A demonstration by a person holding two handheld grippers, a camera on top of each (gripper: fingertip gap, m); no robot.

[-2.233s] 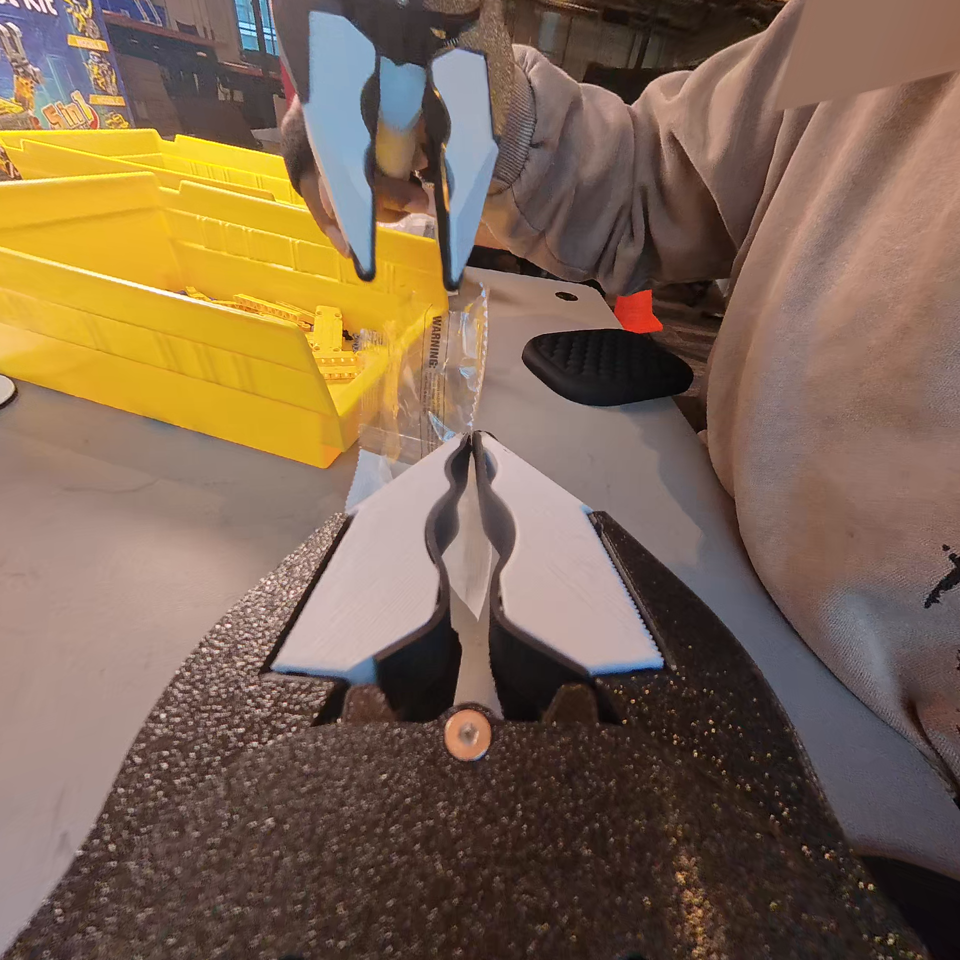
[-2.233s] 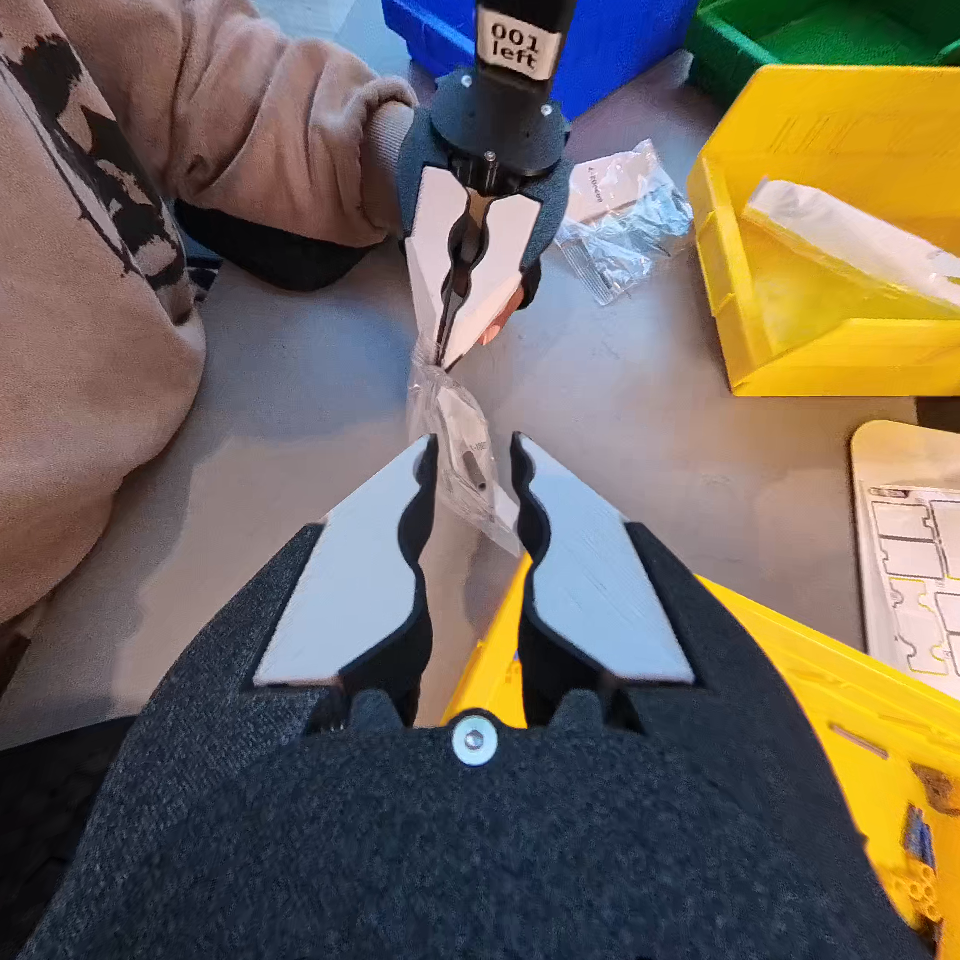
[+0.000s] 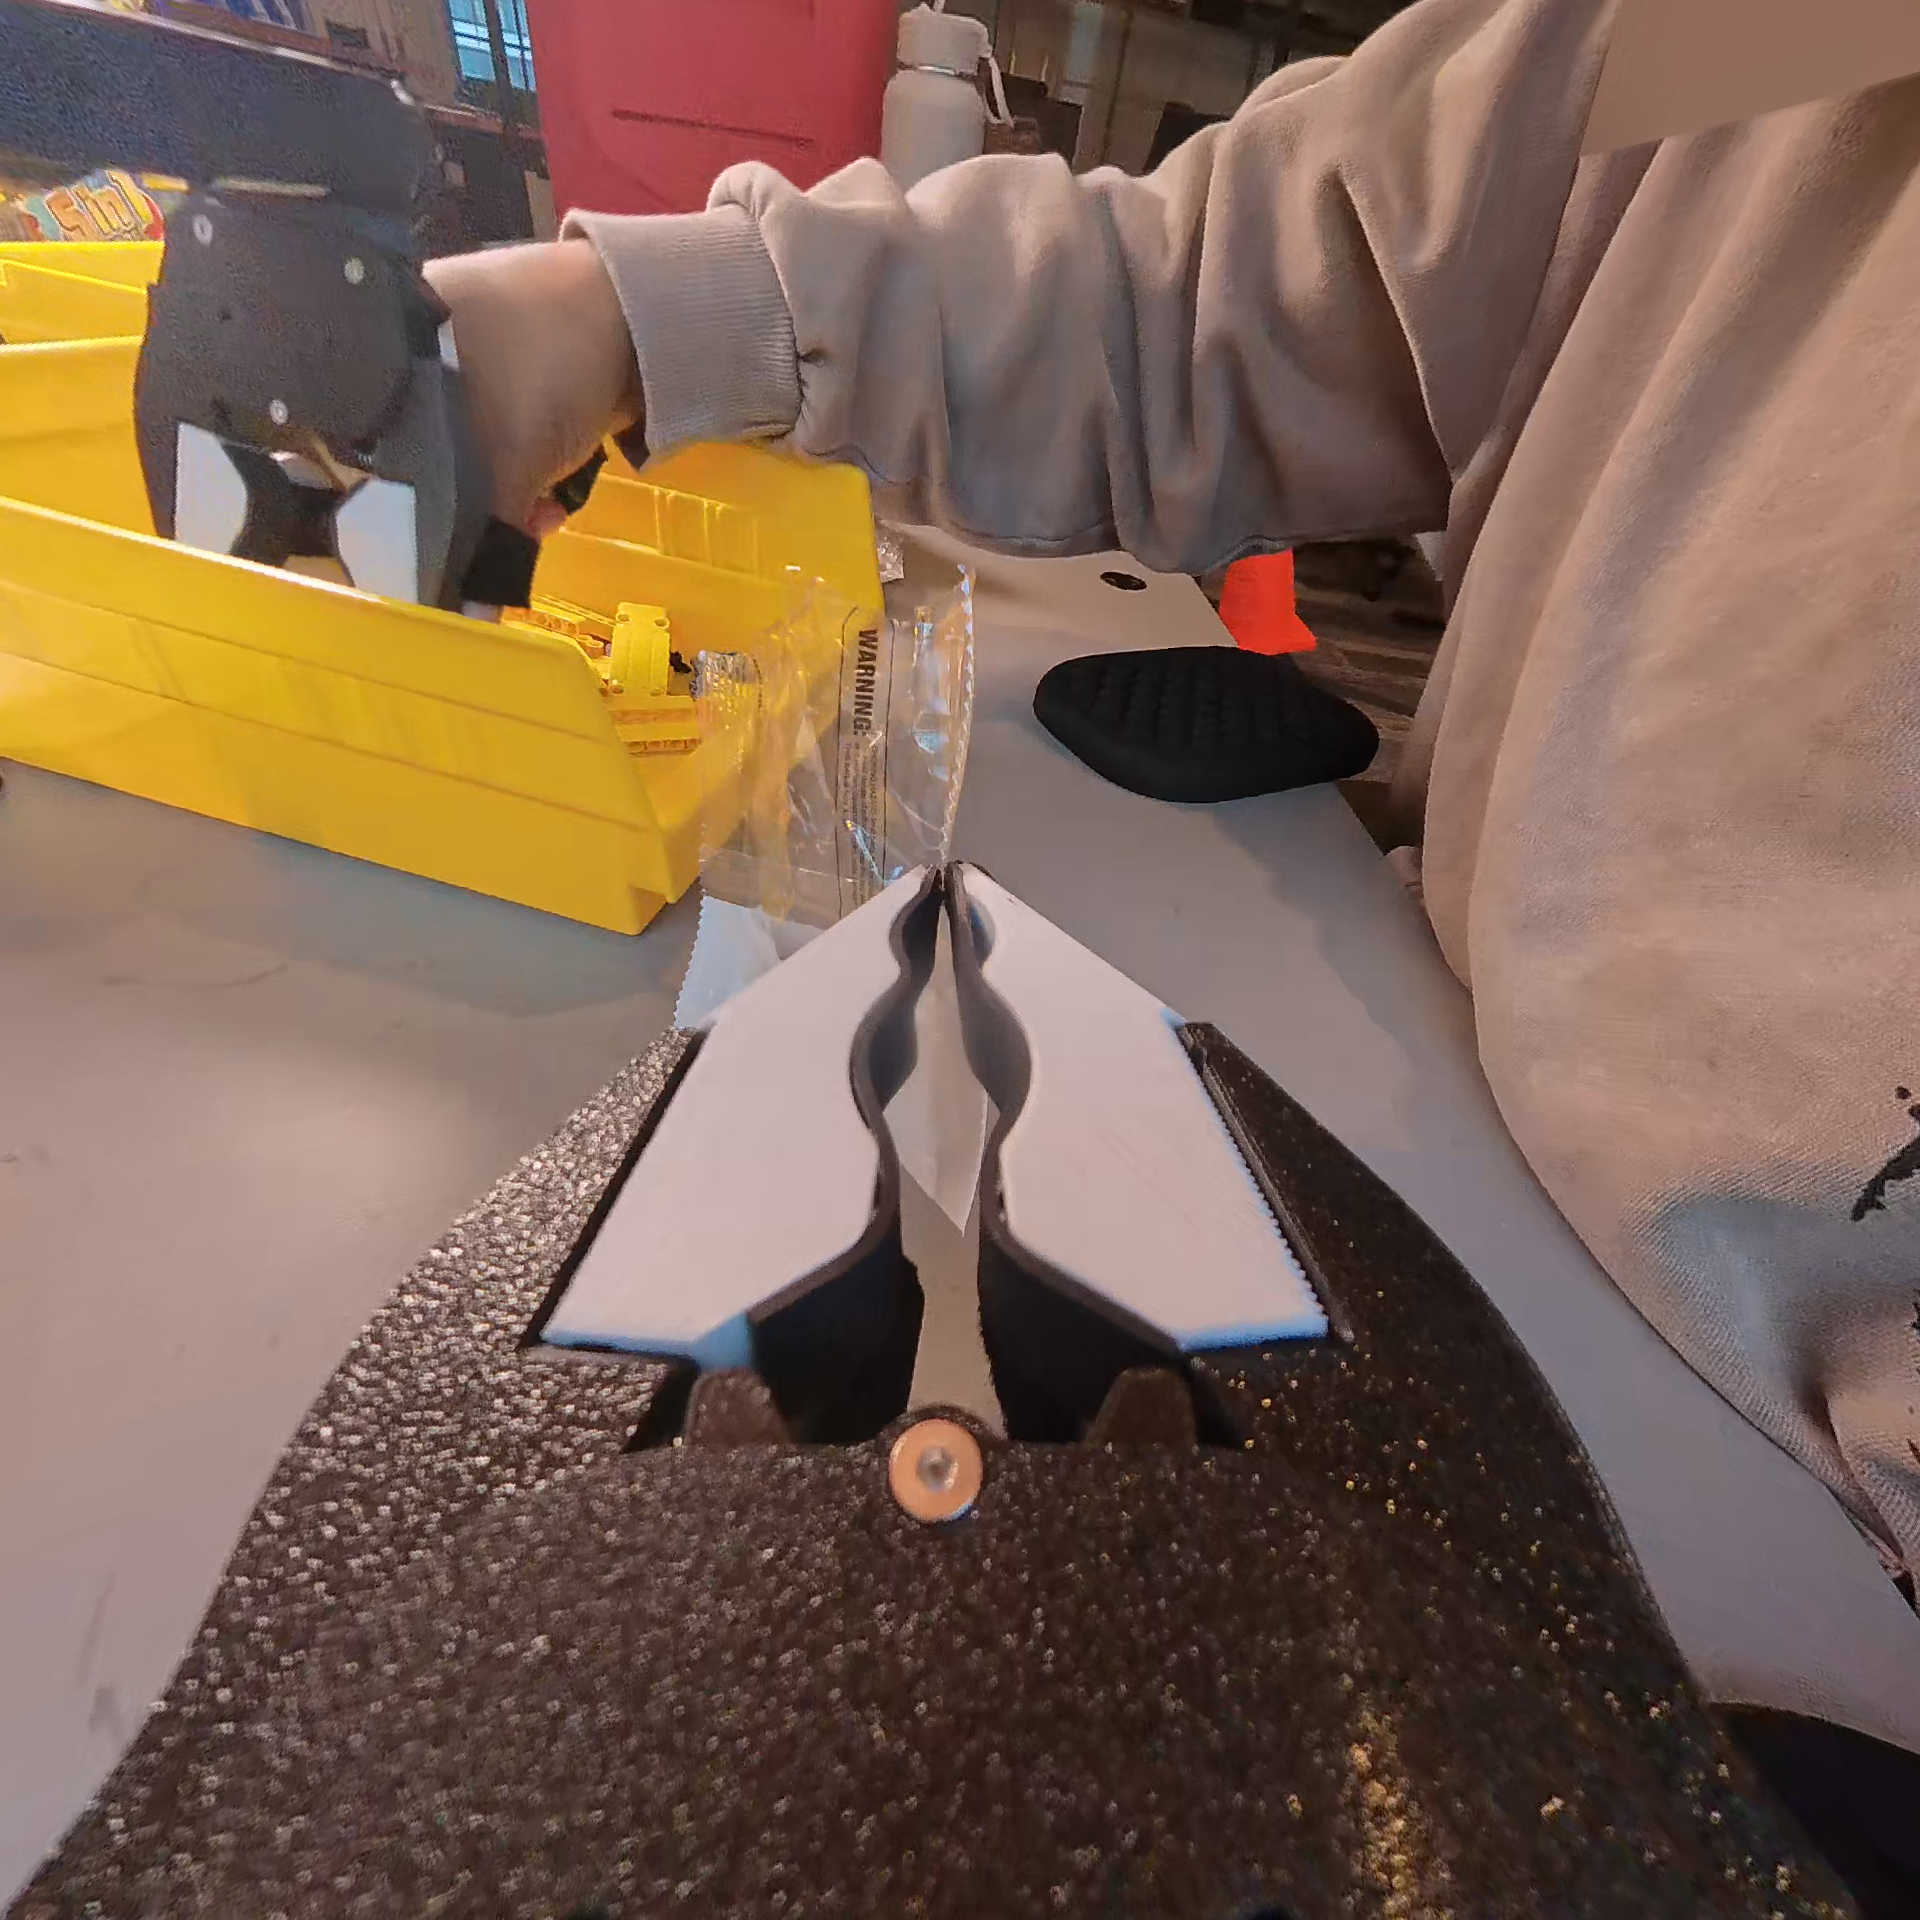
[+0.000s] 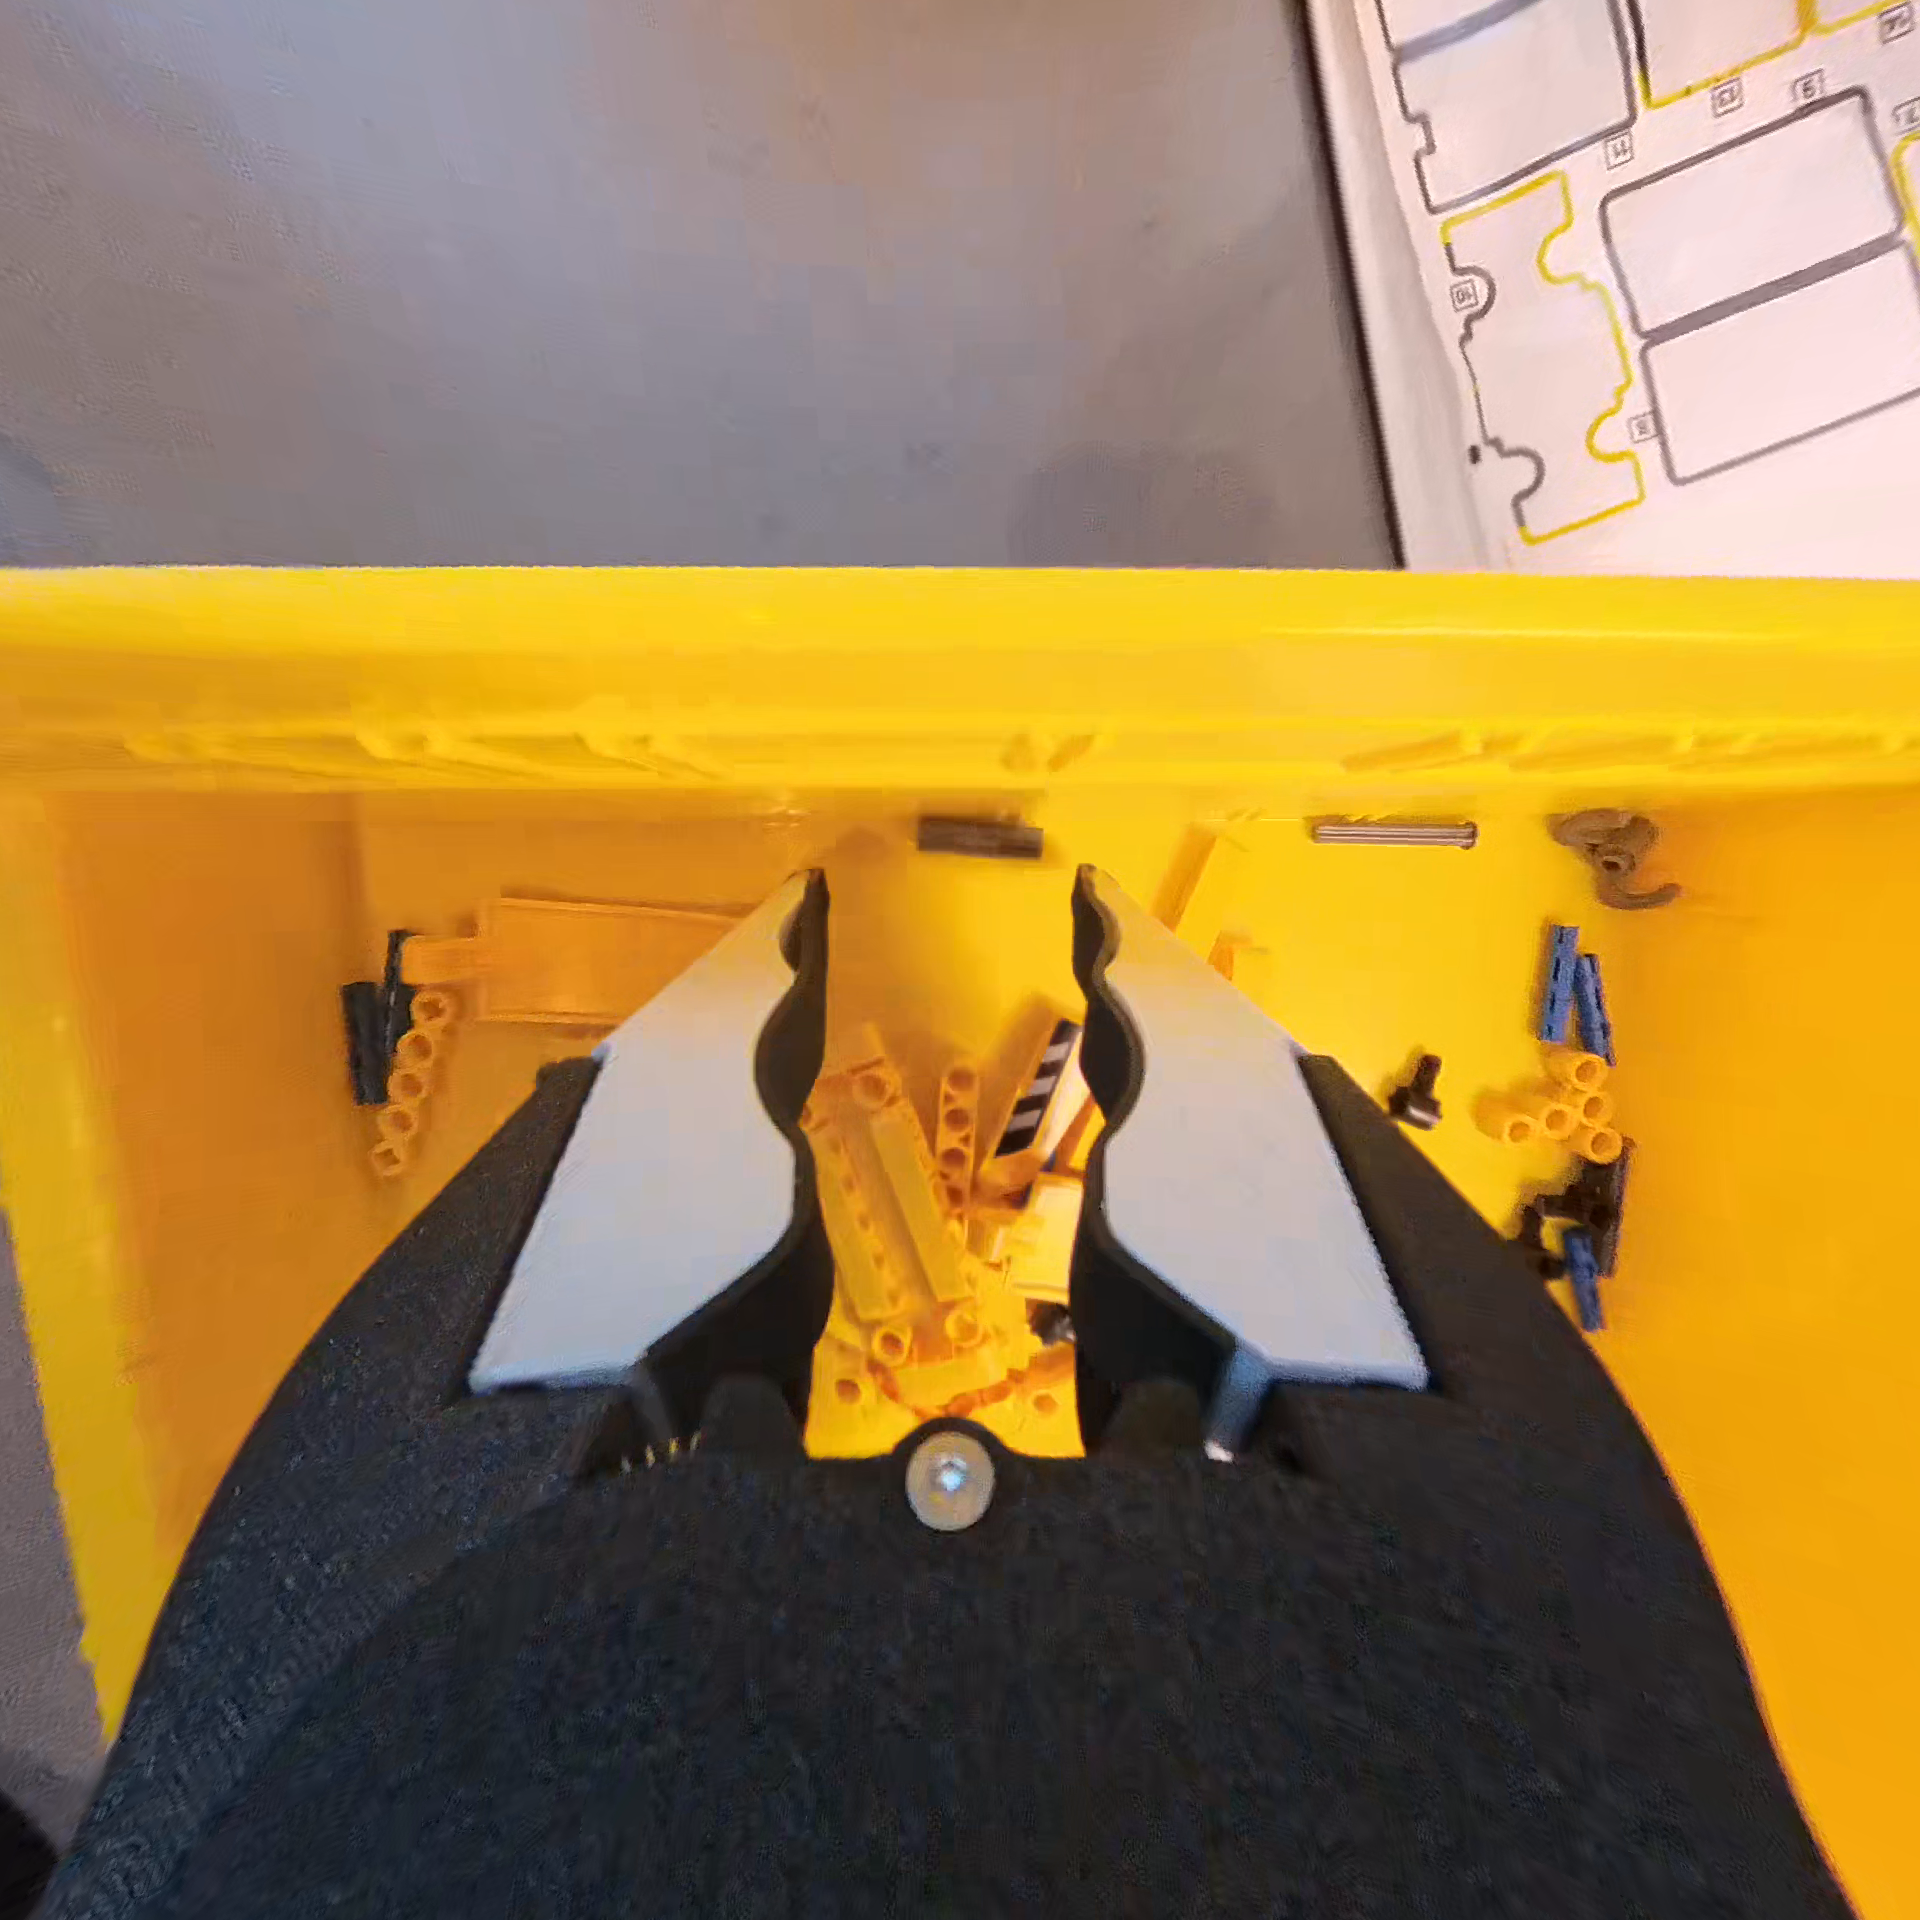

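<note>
Above the grey table (image 3: 260, 1091), the left gripper (image 3: 948, 871) is clamped on a clear bag (image 3: 883, 748) beside the yellow bin (image 3: 343, 727), while the right gripper (image 4: 951, 883), jaws apart, hangs inside that bin over a pile of yellow bricks (image 4: 914, 1195).

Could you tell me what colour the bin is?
Yellow bin, best seen in the right wrist view.

Yellow bin wall (image 4: 935, 665) ahead.

A grey table (image 3: 260, 1039) under warm light, with a red panel (image 3: 717, 94) and windows (image 3: 488, 42) behind.
</note>
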